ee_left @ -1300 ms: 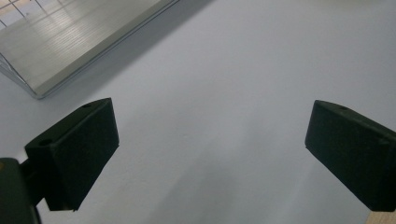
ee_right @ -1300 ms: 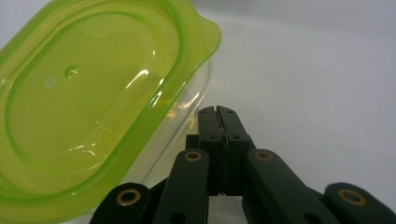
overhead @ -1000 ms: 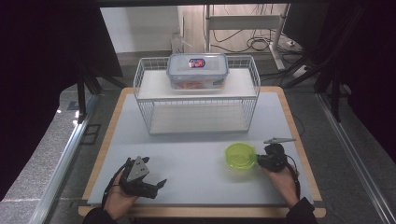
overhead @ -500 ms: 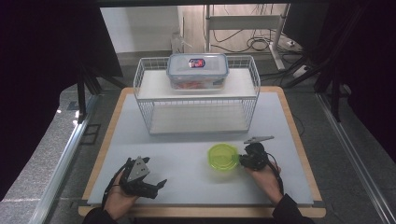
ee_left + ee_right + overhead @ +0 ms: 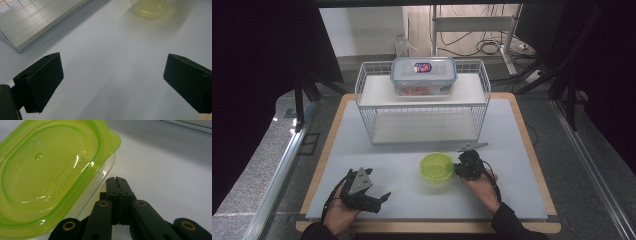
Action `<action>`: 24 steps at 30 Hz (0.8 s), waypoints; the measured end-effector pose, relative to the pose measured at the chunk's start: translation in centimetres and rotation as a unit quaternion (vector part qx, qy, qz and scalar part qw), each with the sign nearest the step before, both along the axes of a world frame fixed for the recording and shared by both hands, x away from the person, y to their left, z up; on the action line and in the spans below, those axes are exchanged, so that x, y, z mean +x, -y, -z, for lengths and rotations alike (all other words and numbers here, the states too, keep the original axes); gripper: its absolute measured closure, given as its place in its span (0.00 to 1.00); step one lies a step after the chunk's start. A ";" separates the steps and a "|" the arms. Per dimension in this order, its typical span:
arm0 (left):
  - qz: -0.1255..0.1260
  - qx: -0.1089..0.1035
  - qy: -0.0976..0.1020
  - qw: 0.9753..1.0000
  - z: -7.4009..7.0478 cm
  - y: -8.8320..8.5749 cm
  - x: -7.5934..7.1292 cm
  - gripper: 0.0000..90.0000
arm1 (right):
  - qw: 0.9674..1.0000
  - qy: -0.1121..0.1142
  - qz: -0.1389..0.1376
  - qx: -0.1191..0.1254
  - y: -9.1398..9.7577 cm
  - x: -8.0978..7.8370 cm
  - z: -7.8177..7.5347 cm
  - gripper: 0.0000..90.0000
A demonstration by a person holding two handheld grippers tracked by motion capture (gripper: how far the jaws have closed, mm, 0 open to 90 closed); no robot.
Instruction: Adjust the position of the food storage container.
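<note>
Right gripper point(image 5: 462, 167) sits low on the white table point(image 5: 512, 150), jaws pressed flat together with nothing between them, and their tips rest right against the side of the round clear plastic container with the lime-green lid point(image 5: 437, 166). In the right gripper view the closed jaws point(image 5: 117, 185) lie just beside the container's point(image 5: 50, 177) clear wall, under the overhang of the green lid; whether they actually touch it is hard to say from there. The container stands upright on the table, lid on, in front of the white wire shelf rack point(image 5: 422, 107), near the middle of the table's front half.

Over on the other side, the left gripper point(image 5: 379, 197) lies near the front edge, well apart from the container. Its jaws point(image 5: 112, 82) stand wide apart over bare table, holding nothing, and the green-lidded container point(image 5: 151, 8) shows blurred at the top of the left gripper view.

Up on the rack's top shelf sits a clear rectangular lock-lid box point(image 5: 423, 75) with orange contents inside.
</note>
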State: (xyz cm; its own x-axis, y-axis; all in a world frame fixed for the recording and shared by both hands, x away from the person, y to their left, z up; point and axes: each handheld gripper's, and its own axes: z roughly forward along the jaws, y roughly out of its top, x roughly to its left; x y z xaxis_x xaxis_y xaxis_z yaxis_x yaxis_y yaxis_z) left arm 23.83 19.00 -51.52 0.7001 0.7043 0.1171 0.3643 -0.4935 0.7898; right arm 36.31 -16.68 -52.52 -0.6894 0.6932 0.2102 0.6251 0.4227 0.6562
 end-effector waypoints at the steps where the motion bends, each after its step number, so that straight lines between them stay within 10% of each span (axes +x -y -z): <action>1: 0.000 0.000 0.000 1.000 0.0 0.0 0.0 0.03 | 1.000 0.001 -0.002 0.000 -0.3 0.1 0.0 1.00; 10: 0.002 0.000 0.000 1.000 0.0 0.0 -0.1 0.03 | 1.000 0.015 -0.022 -0.012 -2.2 0.4 0.1 1.00; 24: 0.001 0.001 0.000 1.000 0.1 -0.1 0.0 0.03 | 0.997 0.074 0.004 -0.036 0.7 -0.1 -2.1 0.74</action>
